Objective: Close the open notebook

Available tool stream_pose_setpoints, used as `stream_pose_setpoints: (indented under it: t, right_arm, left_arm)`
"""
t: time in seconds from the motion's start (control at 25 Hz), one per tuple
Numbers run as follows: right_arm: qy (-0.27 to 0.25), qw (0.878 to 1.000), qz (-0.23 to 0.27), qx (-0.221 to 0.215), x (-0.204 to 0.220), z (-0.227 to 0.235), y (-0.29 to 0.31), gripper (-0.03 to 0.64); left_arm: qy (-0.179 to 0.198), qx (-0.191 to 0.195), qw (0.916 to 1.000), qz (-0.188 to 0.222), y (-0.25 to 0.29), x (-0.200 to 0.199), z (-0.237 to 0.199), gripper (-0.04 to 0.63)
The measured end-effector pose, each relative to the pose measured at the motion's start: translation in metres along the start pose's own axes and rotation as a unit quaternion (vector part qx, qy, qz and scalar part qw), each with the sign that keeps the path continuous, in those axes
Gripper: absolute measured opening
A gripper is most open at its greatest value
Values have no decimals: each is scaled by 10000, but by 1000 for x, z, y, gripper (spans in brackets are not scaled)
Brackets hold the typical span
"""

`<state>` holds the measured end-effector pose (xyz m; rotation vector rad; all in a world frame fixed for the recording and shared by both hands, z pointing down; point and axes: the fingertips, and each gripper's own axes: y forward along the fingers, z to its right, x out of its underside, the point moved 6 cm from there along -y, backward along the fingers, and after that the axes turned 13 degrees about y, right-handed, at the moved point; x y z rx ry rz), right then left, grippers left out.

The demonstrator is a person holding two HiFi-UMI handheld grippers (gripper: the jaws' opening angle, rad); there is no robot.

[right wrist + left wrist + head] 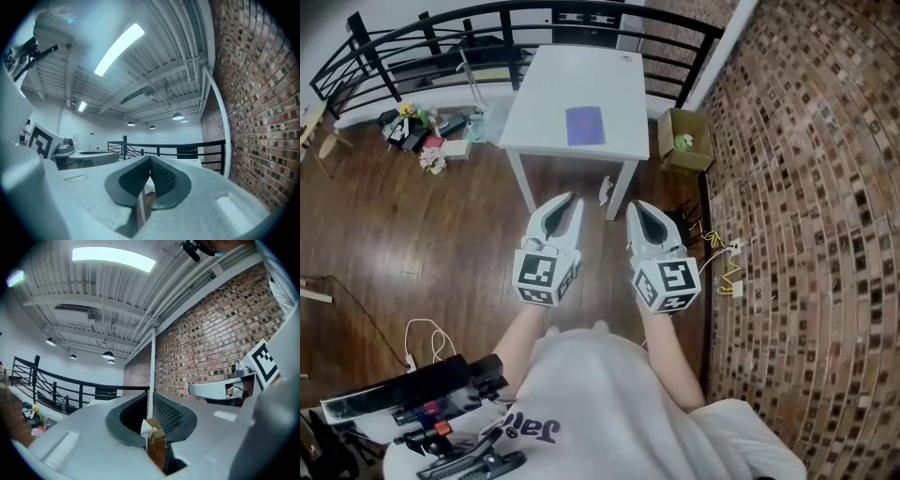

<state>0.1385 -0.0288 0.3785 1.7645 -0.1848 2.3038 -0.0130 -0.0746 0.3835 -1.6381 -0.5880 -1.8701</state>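
Held level and side by side above the wooden floor (pixel 441 234): left hand-held gripper (pixel 571 200) a slit apart, right hand-held gripper (pixel 636 207) pinched together, both empty. Well ahead on the white counter (pixel 548 89), purple notebook (pixel 585 125) lying flat, seemingly with cover already down, though too small to swear to. Fits standing back from a shut book or walking up to check one; worth confirming up close that the cover sits flat.
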Motion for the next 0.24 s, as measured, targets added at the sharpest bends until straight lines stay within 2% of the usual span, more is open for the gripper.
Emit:
stream_pose_setpoints:
  t: [0.24]
  right_arm:
    - [-38, 10000, 78, -12, -9, -7, 0, -8]
  left_arm:
    - [65, -226, 9997, 86, -9, -9, -16, 60]
